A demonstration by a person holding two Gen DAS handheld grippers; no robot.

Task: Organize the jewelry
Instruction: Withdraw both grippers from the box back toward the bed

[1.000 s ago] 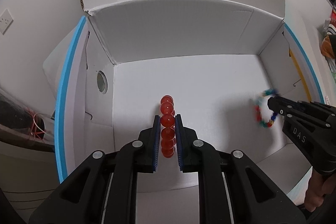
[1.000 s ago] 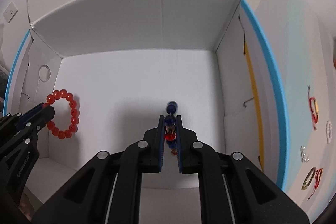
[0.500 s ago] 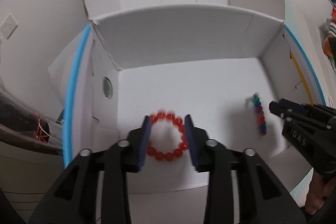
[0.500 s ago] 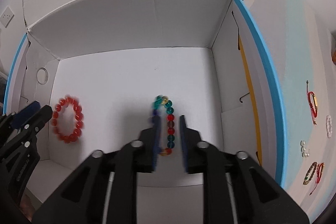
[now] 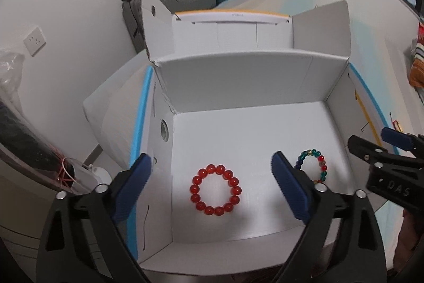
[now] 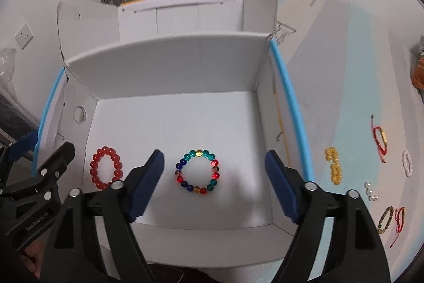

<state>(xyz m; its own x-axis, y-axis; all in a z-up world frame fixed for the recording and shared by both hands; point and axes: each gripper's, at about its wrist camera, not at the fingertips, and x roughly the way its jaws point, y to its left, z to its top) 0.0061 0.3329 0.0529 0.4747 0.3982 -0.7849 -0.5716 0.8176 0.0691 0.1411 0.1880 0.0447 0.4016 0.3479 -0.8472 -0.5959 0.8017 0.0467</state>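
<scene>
Two bracelets lie flat, well apart, on the floor of the open white cardboard box [image 6: 169, 86]: a red round-bead bracelet [image 5: 215, 189] below the wide-open, empty left gripper [image 5: 212, 182], and a multicoloured glass-bead bracelet [image 6: 198, 171] below the equally open, empty right gripper [image 6: 213, 177]. Both look light, limp and slippery; pinch across one strand. Smaller loose bracelets, among them a yellow bead bracelet [image 6: 334, 169], wait right of the box wall.

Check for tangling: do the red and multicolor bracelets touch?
Apart. The right wrist view shows bare box floor between the red bracelet and the multicolor bracelet.
</scene>
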